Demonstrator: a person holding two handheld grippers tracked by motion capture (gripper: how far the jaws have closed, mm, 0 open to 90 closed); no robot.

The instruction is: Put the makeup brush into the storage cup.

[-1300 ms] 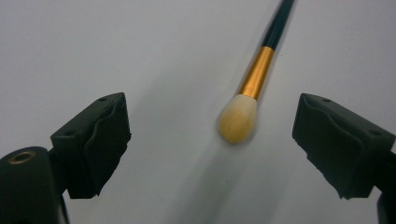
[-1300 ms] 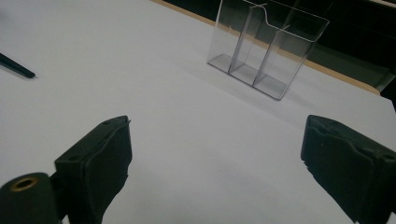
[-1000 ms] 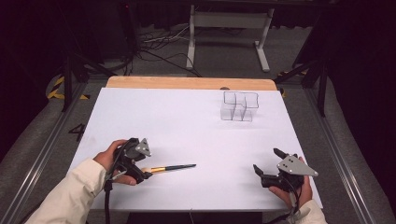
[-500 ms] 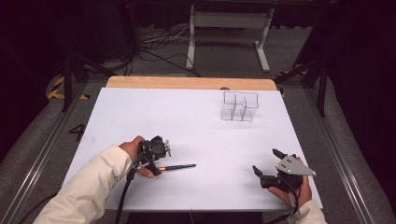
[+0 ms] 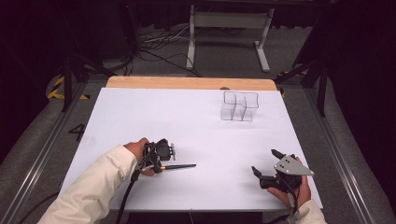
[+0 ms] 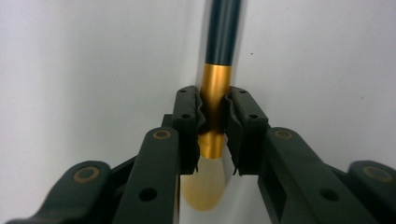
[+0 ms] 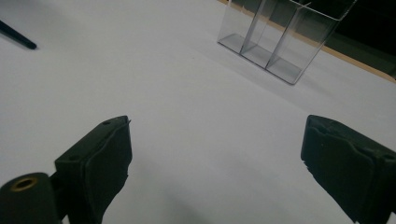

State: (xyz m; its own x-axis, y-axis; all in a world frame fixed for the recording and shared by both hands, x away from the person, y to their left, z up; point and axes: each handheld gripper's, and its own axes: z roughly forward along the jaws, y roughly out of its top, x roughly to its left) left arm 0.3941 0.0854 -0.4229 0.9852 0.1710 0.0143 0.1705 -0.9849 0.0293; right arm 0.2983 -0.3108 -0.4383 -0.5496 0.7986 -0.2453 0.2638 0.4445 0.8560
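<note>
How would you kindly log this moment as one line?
left tongs: shut on brush ferrule | right tongs: open, idle | organizer: empty

The white table (image 5: pixel 196 121) is bare in front of my claws. Just the clear box (image 5: pixel 239 106) stands at the far side.

Dark room, grey floor (image 5: pixel 37 140), cables (image 5: pixel 159 44), a white-legged stand (image 5: pixel 229 21) behind the table.

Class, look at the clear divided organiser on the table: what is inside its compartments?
The clear organiser has nothing visible inside; bare floors show through its walls in the right gripper view. The brush lies apart, clamped by the left gripper.
</note>
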